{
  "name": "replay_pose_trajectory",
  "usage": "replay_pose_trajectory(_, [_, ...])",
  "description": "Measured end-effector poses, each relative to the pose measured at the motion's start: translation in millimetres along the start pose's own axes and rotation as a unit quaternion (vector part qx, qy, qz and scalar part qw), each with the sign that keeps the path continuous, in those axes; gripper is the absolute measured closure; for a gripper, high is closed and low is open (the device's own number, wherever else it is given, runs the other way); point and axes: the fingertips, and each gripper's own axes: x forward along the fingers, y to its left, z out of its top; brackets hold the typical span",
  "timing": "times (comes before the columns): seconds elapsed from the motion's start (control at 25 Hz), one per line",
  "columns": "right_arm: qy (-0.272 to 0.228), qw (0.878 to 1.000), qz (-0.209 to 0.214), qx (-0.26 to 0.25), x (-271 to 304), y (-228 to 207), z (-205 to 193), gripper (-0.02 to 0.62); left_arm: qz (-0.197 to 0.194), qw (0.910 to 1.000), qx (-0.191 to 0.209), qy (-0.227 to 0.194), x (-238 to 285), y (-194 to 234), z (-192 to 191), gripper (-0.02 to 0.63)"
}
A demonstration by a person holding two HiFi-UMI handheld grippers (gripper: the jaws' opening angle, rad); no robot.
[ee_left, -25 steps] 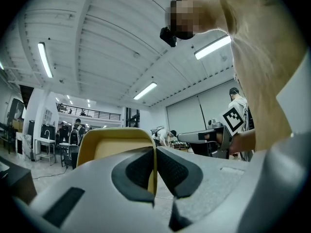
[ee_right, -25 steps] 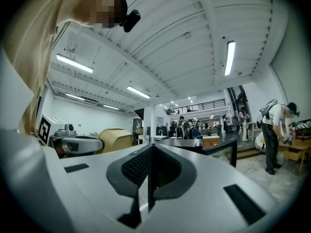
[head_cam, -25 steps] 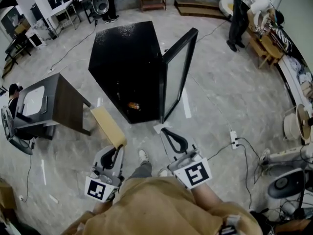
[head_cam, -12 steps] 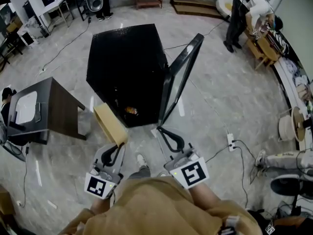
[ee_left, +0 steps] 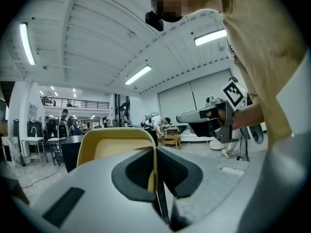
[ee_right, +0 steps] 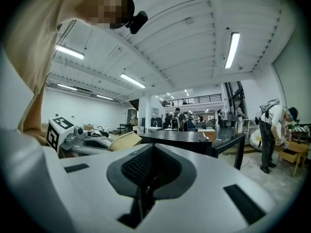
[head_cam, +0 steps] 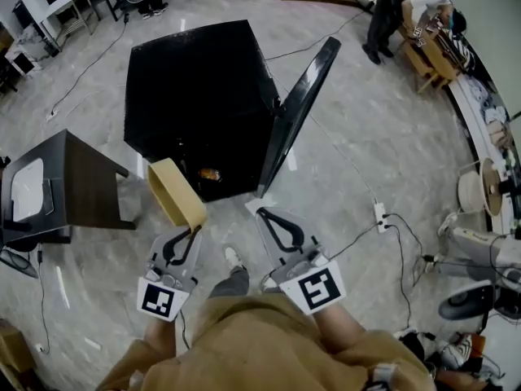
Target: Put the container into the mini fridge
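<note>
Gripping a pale yellow, round-cornered container [head_cam: 175, 192] by its rim, left claw [head_cam: 194, 232]; right claw [head_cam: 260, 213] clenched, empty.

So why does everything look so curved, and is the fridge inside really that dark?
Head view: the wide lens bows the floor, and the mini fridge interior is nearly black. Left gripper view: round dark corners, bright ceiling lights, the container looming large. Right gripper view: same round frame.
</note>
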Motion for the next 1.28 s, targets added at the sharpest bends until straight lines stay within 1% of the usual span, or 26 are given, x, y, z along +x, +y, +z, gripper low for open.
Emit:
replay_pose_trajectory(0.12, [0.016,1.0,-0.01,0.015,20,-7,-21,0.594,-0.02,0.9994,0.019,0.021,17,15,-21,0.591])
replay_pose_trajectory(0.2, [0.024,0.999,-0.013,0.02,34,-11,-37,0.594,-0.04,0.9978,0.043,0.03,30,20,-35,0.591])
replay_pose_trajectory(0.32, [0.029,0.999,-0.01,0.025,58,-17,-62,0.594,-0.073,0.993,0.085,0.038,51,28,-58,0.591])
replay_pose_trajectory(0.44, [0.029,0.999,-0.011,0.036,80,-22,-82,0.594,-0.091,0.9903,0.092,0.051,71,37,-85,0.591])
replay_pose_trajectory(0.56, [0.035,0.998,-0.015,0.046,92,-26,-102,0.594,-0.1,0.9885,0.099,0.056,86,46,-107,0.591])
replay_pose_trajectory(0.72, [0.048,0.998,-0.02,0.044,108,-38,-128,0.594,-0.102,0.9865,0.113,0.061,108,64,-129,0.591])
replay_pose_trajectory(0.84, [0.056,0.997,-0.025,0.041,122,-42,-139,0.594,-0.119,0.9837,0.118,0.066,121,74,-142,0.591])
replay_pose_trajectory(0.92, [0.063,0.997,-0.025,0.04,125,-43,-147,0.594,-0.13,0.9816,0.121,0.071,128,75,-153,0.591])
replay_pose_trajectory(1.04, [0.073,0.996,-0.023,0.039,129,-46,-158,0.594,-0.136,0.9802,0.122,0.077,141,81,-168,0.591])
replay_pose_trajectory(1.16, [0.084,0.995,-0.023,0.042,132,-48,-170,0.594,-0.138,0.978,0.127,0.091,153,89,-184,0.591])
replay_pose_trajectory(1.28, [0.098,0.994,-0.019,0.046,133,-48,-189,0.594,-0.148,0.9737,0.134,0.11,162,91,-206,0.591])
